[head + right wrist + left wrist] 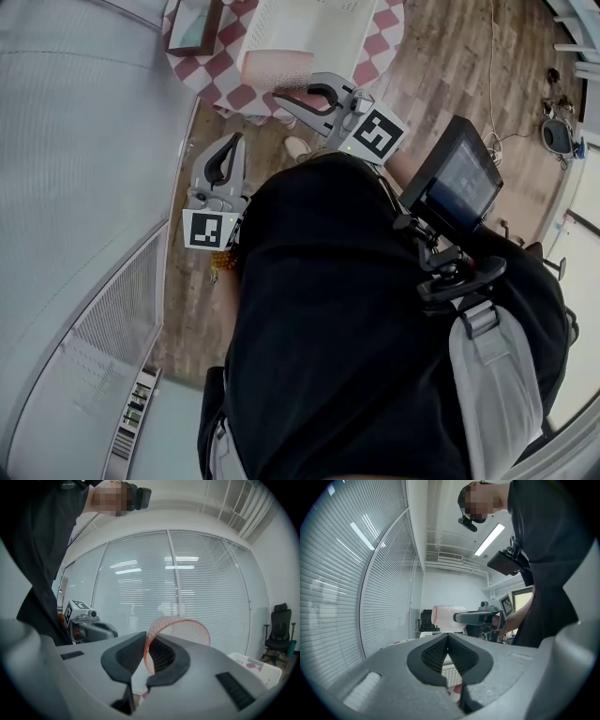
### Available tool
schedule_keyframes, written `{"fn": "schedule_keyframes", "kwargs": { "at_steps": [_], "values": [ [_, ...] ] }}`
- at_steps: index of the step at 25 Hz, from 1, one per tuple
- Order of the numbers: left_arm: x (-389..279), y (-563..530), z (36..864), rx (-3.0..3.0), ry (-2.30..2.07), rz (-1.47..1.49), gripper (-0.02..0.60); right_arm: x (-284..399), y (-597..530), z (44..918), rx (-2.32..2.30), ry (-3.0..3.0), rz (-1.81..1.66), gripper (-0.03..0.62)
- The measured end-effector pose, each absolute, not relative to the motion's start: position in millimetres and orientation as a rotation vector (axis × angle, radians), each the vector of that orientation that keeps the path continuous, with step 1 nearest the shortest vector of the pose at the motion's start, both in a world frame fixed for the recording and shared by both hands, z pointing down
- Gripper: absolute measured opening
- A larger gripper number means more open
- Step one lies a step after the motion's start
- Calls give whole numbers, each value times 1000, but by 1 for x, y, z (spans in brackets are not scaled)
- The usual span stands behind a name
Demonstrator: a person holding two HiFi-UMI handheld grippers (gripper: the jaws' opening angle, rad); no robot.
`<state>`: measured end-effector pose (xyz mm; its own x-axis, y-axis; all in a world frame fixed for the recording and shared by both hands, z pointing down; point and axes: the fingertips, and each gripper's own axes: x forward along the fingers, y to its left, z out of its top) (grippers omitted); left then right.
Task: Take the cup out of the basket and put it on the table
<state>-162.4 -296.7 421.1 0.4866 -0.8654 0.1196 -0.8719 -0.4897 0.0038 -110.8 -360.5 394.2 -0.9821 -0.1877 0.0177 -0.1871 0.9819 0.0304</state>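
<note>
A translucent pink cup (180, 629) lies on its side in the air, its wall clamped between the pads of my right gripper (146, 641), which is shut on it. From the left gripper view the cup (449, 615) sticks out sideways from the right gripper (474, 617). In the head view the cup (274, 73) hangs at the near edge of the white basket (309, 28) on the checkered table (380, 42). My left gripper (448, 639) is shut with nothing in it, and it sits lower left of the right gripper (281, 97) in the head view.
The slatted white basket (255, 665) shows at the lower right of the right gripper view. A framed picture (195, 26) lies on the table's left. Glass walls with blinds (187, 588) stand around, with an office chair (280, 630) and a wooden floor (469, 66).
</note>
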Motion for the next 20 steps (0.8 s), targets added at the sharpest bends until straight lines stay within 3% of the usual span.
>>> {"fn": "schedule_keyframes", "kwargs": {
  "at_steps": [20],
  "values": [
    [-175,-296,445,2602,-1582,192,5,-118,-310,457,69,-2960,-24,28]
  ]
}}
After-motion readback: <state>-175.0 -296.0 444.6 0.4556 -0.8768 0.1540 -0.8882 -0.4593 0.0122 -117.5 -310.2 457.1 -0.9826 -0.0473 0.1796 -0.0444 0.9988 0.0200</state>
